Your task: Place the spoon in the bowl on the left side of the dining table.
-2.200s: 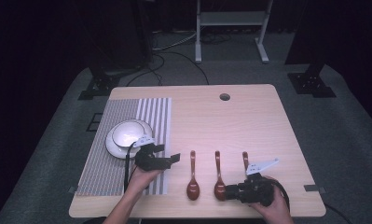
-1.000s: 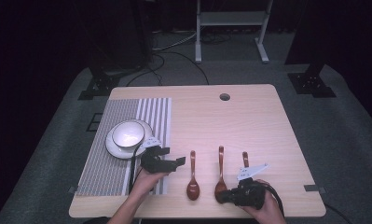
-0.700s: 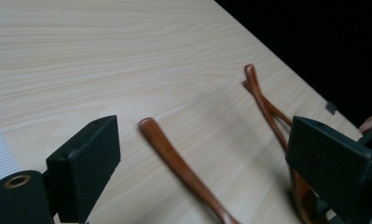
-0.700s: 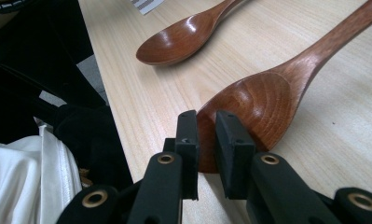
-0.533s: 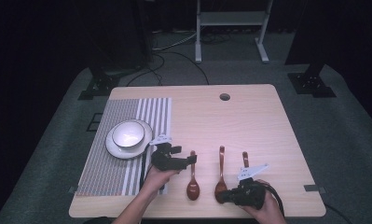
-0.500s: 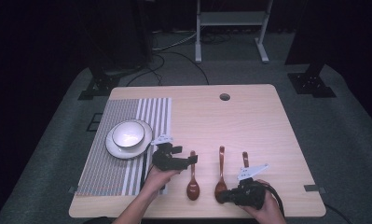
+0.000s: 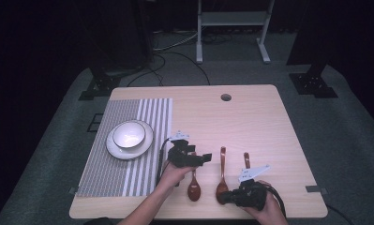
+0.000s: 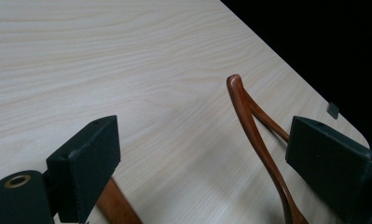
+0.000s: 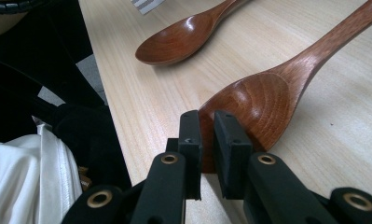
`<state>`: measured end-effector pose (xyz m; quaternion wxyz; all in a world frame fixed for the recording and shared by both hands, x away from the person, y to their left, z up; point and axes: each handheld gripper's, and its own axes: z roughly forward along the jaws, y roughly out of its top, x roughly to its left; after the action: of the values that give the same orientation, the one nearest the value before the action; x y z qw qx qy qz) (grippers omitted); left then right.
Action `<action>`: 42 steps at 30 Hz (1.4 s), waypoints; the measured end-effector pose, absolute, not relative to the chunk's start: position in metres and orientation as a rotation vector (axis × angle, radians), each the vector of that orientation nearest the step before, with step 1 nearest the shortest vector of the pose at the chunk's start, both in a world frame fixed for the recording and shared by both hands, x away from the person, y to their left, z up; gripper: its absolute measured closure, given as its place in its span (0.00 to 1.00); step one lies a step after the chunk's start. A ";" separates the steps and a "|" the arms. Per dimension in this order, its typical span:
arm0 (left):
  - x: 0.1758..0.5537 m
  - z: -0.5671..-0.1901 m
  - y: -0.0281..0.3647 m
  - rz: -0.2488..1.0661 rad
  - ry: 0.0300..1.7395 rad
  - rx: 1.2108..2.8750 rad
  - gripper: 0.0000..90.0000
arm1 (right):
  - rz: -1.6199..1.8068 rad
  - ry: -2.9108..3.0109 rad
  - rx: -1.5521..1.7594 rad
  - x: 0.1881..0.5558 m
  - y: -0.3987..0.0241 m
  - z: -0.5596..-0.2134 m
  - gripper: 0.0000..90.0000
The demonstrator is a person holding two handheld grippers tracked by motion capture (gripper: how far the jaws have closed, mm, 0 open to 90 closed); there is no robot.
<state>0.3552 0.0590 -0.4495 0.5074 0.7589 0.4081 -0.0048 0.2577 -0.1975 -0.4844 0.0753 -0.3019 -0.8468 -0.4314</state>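
Three brown wooden spoons lie side by side near the table's front edge: a left spoon, a middle spoon and a right spoon. My right gripper comes in from the right and is shut on the rim of the middle spoon's bowl; its pads pinch that rim, and the left spoon lies beyond. My left gripper hovers open over the left spoon's handle, jaws pointing right. Between its jaws the middle spoon's raised handle shows, untouched.
A striped placemat covers the table's left side, with a white bowl on a white plate. A cable hole sits near the far edge. Bare wood spreads across the far right part of the table.
My left gripper has moved right, from the placemat's edge to above the left spoon's handle, still open. My right gripper has stayed at the middle spoon's bowl.
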 end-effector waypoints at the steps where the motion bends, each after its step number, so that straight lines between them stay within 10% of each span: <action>1: 0.356 -0.449 0.053 -0.008 0.970 1.838 0.11 | -1.290 -2.543 -0.905 0.258 -0.197 -0.484 0.90; 19: 0.369 -0.451 0.016 -0.010 0.990 1.892 0.17 | -1.295 -2.566 -0.894 0.256 -0.196 -0.483 0.90; 36: 0.373 -0.457 -0.004 -0.116 0.865 1.940 0.74 | -1.295 -2.586 -0.883 0.255 -0.195 -0.483 0.89; 42: 0.378 -0.464 -0.001 -0.199 0.890 1.891 0.78 | -1.299 -2.589 -0.878 0.255 -0.195 -0.483 0.89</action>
<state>0.3782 -0.0011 -0.4644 0.4979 0.7811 0.3678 -0.0821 0.2548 -0.1953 -0.4828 0.0574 -0.2896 -0.8539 -0.4285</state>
